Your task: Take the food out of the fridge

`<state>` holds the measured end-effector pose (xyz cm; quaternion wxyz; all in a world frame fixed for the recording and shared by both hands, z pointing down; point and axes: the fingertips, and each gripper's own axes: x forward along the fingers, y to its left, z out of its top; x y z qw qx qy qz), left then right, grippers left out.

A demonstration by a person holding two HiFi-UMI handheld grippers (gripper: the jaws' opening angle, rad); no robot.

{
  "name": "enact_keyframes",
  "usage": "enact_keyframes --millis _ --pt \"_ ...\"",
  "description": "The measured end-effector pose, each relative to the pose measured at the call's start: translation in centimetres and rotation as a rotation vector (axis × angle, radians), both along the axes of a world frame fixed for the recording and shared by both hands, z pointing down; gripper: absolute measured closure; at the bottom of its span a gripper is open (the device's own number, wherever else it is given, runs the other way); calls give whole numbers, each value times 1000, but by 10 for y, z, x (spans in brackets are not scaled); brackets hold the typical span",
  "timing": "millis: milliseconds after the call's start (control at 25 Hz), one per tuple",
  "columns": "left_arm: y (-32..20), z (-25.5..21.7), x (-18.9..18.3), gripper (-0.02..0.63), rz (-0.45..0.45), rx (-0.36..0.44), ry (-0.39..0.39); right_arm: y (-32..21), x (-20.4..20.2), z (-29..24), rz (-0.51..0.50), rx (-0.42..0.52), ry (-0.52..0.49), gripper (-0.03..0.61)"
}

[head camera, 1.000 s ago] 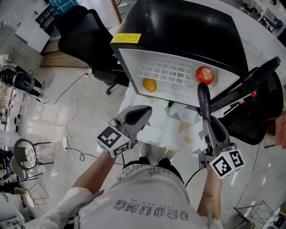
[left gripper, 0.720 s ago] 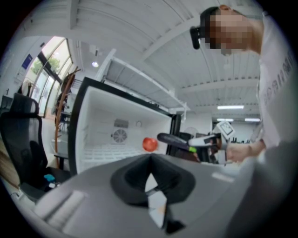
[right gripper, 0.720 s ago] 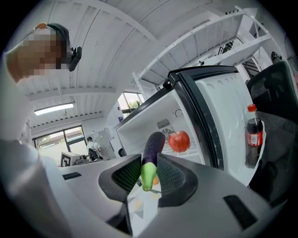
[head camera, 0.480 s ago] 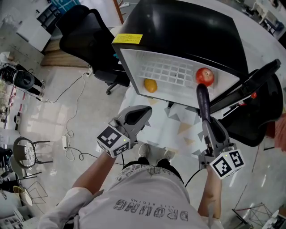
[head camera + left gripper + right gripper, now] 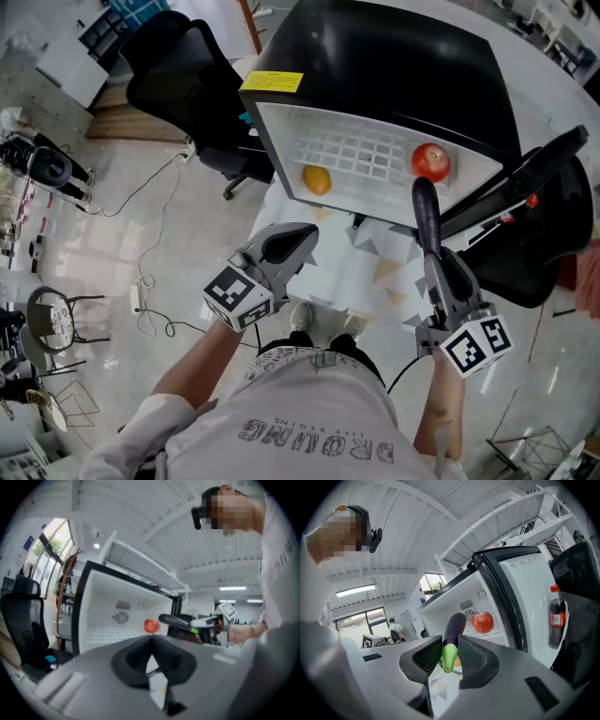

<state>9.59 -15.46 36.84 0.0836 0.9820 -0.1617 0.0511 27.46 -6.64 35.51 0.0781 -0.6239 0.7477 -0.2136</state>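
Our right gripper point(image 5: 436, 258) has its fingers clenched on the green stem end of an eggplant point(image 5: 427, 211). The eggplant sticks out in front of the open fridge point(image 5: 375, 66), its dark tip near the apple point(image 5: 430, 161) on the white shelf point(image 5: 361, 145). An orange fruit point(image 5: 317, 179) lies further left on that shelf. Our left gripper point(image 5: 302, 234) hangs to the left, well short of the fridge, fingers clenched on nothing. A bottle point(image 5: 555, 616) stands in the door point(image 5: 532, 585).

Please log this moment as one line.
right gripper: shut on purple eggplant | left gripper: shut, empty | black fridge: open; red apple, orange round fruit inside
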Motion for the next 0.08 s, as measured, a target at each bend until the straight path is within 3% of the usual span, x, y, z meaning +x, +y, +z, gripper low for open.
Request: enact_keyframes --millis 80 --pt "1 0 -1 606 0 0 -1 1 -1 0 1 1 -3 480"
